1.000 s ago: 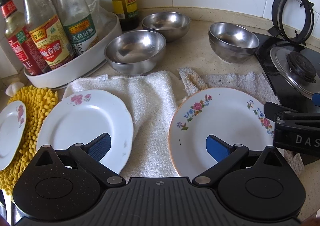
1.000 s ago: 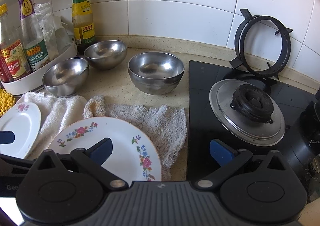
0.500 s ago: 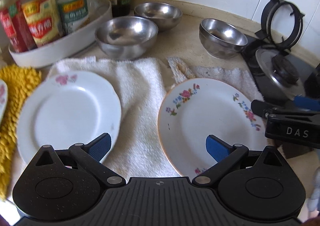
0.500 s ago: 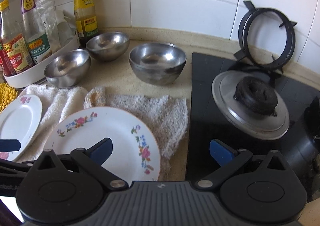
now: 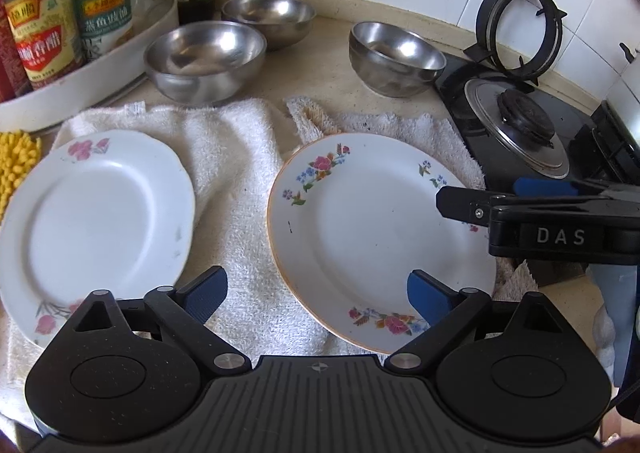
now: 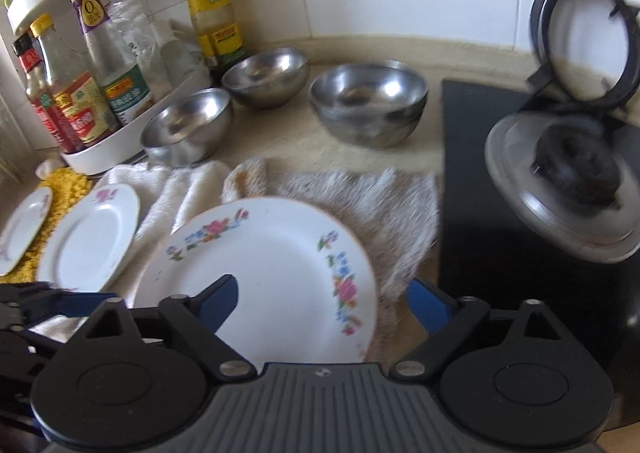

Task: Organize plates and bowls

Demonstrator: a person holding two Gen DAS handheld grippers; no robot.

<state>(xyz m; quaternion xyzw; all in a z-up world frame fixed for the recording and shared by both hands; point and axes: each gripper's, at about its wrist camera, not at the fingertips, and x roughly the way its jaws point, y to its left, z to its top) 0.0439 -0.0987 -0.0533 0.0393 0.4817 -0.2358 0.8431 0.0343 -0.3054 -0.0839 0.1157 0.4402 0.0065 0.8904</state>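
we count nothing stacked — flowered plate [image 5: 380,237] at 3 o'clock of plain plate [image 5: 96,221], bowls [image 5: 204,57] at 12; left tool [image 5: 316,293] and right tool [image 6: 324,303] narrowing, empty.

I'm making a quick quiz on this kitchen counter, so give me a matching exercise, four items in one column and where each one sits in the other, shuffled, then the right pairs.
Items:
1. orange-rimmed floral plate
2. yellow mop pad
3. pot lid
4. sauce bottles

Places:
A. in the white rack
B. on the black stove top
C. under the small plate at far left
D. on the beige towel, nearest the stove

Pairs: 1-D, 2-C, 3-B, 4-A
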